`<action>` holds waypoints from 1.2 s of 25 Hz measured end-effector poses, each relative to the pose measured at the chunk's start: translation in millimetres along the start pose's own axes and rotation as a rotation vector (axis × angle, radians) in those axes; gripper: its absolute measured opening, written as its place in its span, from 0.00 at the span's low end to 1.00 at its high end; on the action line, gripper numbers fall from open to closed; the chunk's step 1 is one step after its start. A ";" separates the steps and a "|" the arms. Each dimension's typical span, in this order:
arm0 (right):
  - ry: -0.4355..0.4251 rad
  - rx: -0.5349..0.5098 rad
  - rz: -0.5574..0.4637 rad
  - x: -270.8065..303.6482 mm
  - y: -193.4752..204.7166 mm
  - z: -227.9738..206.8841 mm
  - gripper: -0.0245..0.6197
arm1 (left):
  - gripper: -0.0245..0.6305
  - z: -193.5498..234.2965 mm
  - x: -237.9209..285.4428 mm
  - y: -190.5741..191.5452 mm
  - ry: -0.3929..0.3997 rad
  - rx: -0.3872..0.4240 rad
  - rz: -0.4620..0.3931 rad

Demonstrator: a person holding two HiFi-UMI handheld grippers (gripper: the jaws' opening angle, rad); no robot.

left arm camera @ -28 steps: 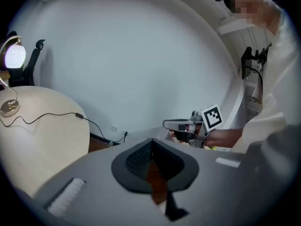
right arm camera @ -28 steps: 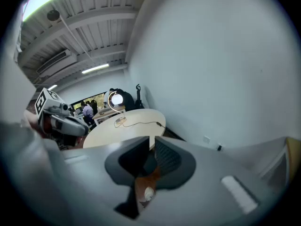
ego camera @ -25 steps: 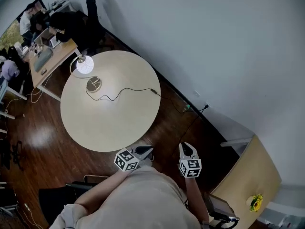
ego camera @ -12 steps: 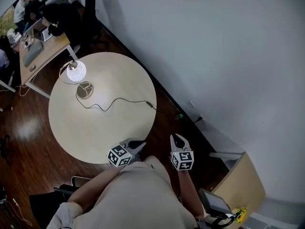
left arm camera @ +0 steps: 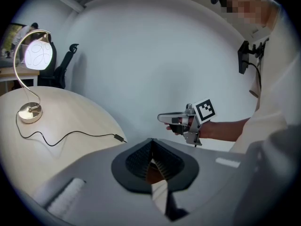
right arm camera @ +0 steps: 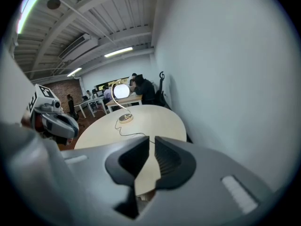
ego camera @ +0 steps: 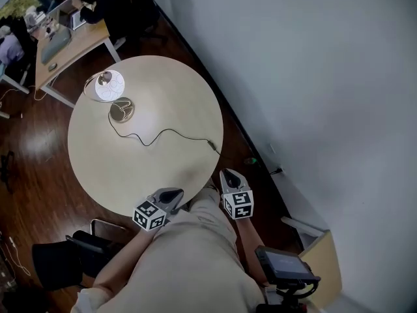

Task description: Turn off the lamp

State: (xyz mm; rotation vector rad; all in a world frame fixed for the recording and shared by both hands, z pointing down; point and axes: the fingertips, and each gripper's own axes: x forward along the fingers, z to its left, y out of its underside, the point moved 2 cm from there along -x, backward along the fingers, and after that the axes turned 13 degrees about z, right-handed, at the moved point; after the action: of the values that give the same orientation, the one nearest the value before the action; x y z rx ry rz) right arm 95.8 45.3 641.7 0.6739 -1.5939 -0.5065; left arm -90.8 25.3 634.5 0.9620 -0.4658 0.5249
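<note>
The lamp stands at the far left of the round pale table (ego camera: 159, 96). Its shade (ego camera: 107, 85) is lit, above a brass base (ego camera: 122, 111). Its black cord (ego camera: 163, 132) runs across to an inline switch (ego camera: 212, 145) near the right rim. My left gripper (ego camera: 174, 193) hangs at the table's near edge, jaws shut and empty. My right gripper (ego camera: 229, 173) is just off the rim, near the switch, its jaws a narrow slit apart with nothing in them. In the left gripper view I see the glowing shade (left arm camera: 38, 55), the switch (left arm camera: 117, 137) and the right gripper (left arm camera: 162, 118).
A desk (ego camera: 68, 44) with laptops and seated people stands beyond the lamp. The white wall (ego camera: 313, 77) runs close along the table's right side, with a plug and cable (ego camera: 277, 171) at its foot. A black chair (ego camera: 78, 253) is at lower left, a wooden side table (ego camera: 326, 269) at lower right.
Both grippers have moved closer to the table; the left one now reaches its near edge and the right one sits close to the cord's end. The lamp stays lit.
</note>
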 end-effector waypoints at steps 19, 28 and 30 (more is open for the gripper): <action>-0.278 -0.261 0.225 131.5 -25.3 -56.3 0.16 | 0.00 32.0 51.2 -78.3 -0.227 -0.187 -0.047; -0.290 -0.367 0.364 190.3 9.7 -68.0 0.20 | 0.00 29.6 56.6 -73.5 -0.310 -0.304 -0.083; -0.290 -0.383 0.400 206.9 21.9 -72.7 0.20 | 0.00 28.9 55.3 -68.6 -0.334 -0.338 -0.099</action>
State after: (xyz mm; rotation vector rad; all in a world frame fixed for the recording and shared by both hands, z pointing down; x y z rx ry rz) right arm 152.7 -75.1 817.3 -0.0132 -1.7788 -0.6053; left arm -9.9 -19.9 637.1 0.7420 -0.7758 0.1847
